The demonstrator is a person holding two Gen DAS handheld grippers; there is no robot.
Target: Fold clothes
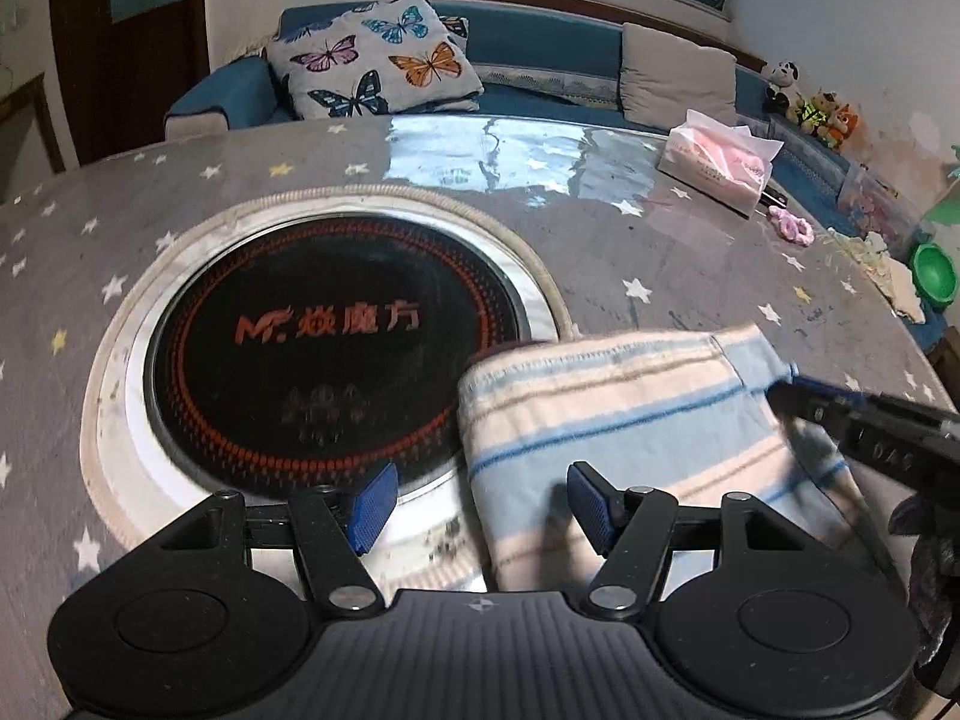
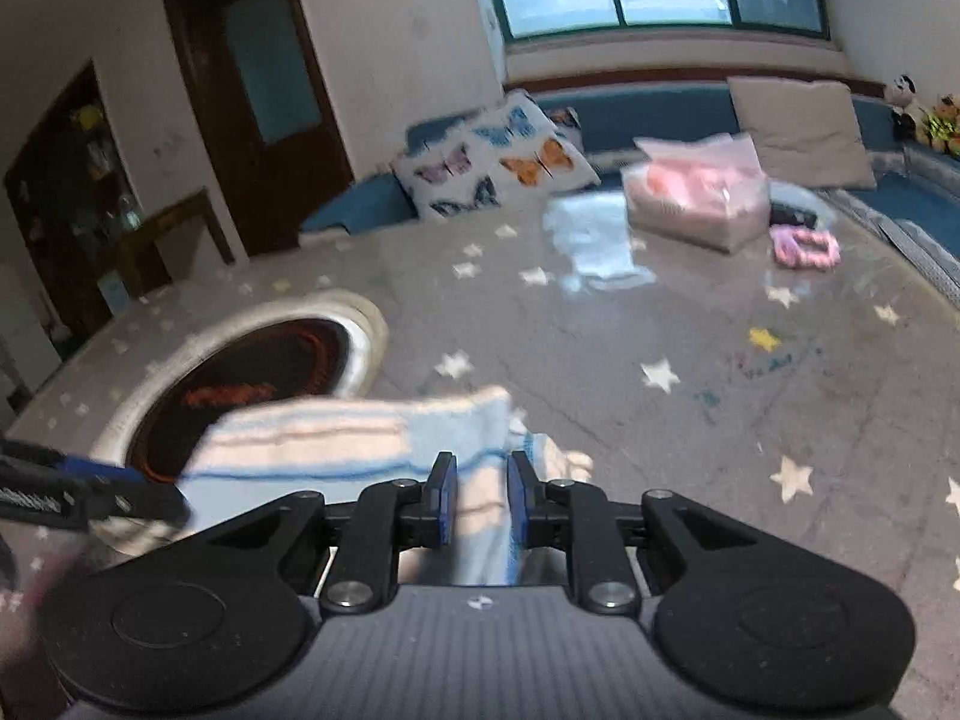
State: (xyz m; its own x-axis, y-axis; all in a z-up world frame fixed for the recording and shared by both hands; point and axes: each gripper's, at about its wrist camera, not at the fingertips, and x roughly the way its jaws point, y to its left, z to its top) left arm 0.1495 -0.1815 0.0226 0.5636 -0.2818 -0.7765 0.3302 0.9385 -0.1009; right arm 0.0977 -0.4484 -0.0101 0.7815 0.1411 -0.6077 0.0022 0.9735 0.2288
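Observation:
A cloth [image 1: 630, 420] with pale blue, pink and white stripes lies folded on the grey star-patterned table [image 1: 690, 252], its left edge overlapping the round black cooker plate [image 1: 312, 348]. My left gripper [image 1: 483, 504] stands open over the cloth's near left edge, one pad above the cooker rim, the other above the cloth, neither pressing. My right gripper [image 2: 481, 498] has its jaws narrowly apart with the cloth [image 2: 312, 444] pinched between the blue pads at its right end. In the left wrist view the right gripper [image 1: 786, 387] meets the cloth's raised right corner. The left gripper [image 2: 150, 492] shows at the left.
A pink tissue pack [image 1: 714, 162] and a pink scrunchie [image 1: 792, 227] sit at the table's far right. A green bowl [image 1: 933, 276] and crumpled paper lie at the right edge. A blue sofa with a butterfly cushion [image 1: 378, 60] runs behind the table.

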